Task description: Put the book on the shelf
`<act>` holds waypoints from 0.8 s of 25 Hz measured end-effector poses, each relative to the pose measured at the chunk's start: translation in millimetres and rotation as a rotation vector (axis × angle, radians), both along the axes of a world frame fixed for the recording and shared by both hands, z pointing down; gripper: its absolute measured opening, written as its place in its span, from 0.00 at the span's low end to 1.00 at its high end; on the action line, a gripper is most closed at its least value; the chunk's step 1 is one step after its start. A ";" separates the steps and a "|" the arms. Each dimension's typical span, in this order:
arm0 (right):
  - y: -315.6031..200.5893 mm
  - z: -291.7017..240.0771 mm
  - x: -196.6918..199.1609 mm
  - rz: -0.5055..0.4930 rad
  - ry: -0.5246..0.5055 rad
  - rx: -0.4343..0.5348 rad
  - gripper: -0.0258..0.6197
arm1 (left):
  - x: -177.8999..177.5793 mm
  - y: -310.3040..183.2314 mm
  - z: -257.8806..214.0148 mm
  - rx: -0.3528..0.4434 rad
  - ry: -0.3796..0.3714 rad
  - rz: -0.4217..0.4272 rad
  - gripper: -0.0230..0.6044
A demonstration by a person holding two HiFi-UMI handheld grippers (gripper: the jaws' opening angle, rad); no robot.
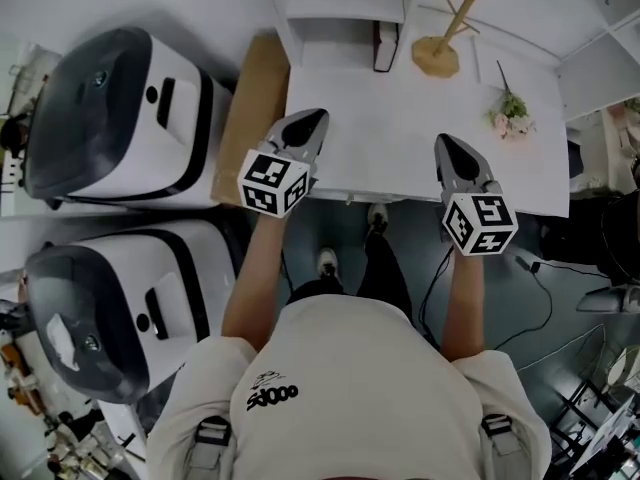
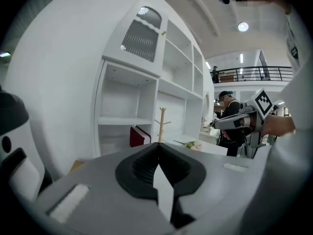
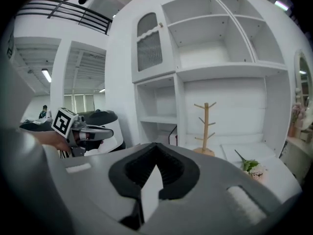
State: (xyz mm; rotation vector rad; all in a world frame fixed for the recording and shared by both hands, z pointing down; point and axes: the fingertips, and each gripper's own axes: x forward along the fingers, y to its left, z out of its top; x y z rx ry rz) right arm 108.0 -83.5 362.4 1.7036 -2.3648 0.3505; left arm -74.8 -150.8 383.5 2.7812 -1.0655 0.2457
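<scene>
Left gripper (image 1: pixel 316 118) closed, empty — book (image 1: pixel 385 48) partly hidden inside shelf (image 1: pixel 345 13).

- Head view: even, rather dim overhead light; the white surface (image 1: pixel 400 138) reads brightest, with soft shadow under its near edge.
- Gripper views: strong fisheye bending, black vignetted corners, soft foreground.
- A ceiling lamp (image 2: pixel 243 27) glares at far right.
</scene>
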 end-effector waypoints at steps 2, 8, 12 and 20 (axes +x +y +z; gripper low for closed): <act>13.4 -14.1 -14.5 -0.015 0.017 0.039 0.04 | -10.6 13.8 -16.7 0.047 -0.009 0.005 0.06; 39.5 -61.8 -52.2 -0.067 0.099 0.150 0.04 | -21.6 48.9 -75.5 0.190 -0.004 0.060 0.06; 53.3 -93.8 -64.5 -0.075 0.114 0.215 0.04 | -25.6 69.9 -111.7 0.267 0.032 0.071 0.06; 67.6 -121.0 -85.2 -0.093 0.127 0.281 0.04 | -36.7 91.1 -142.5 0.342 0.041 0.075 0.06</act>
